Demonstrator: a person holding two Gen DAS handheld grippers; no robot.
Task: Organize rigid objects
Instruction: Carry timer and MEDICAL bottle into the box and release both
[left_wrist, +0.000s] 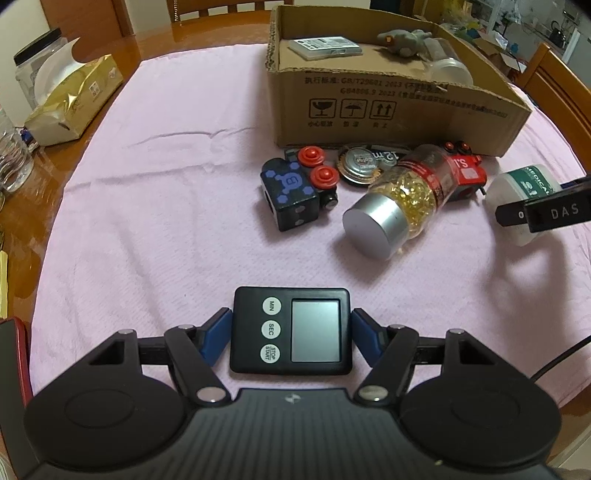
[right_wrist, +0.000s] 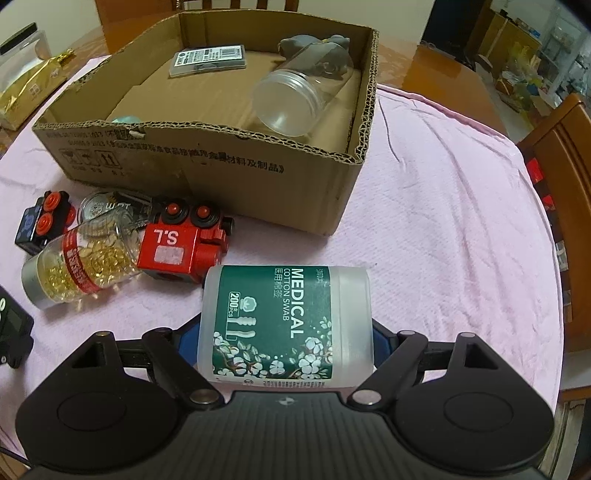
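My left hand-held gripper (left_wrist: 290, 331) low over the bench, clamped on the black timer (left_wrist: 290, 330), my right hand-held gripper (right_wrist: 286, 328) clamped on the cotton swab tub (right_wrist: 286, 326), cardboard box (right_wrist: 236, 173) holding a clear jar (right_wrist: 291, 101), a grey toy (right_wrist: 317, 50), a flat case (right_wrist: 208, 59)

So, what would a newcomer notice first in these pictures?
Probably the two held items: the left gripper clamps a black timer, and the right gripper holds a cotton swab jar. Behind them stands an open cardboard box, toys beside it.
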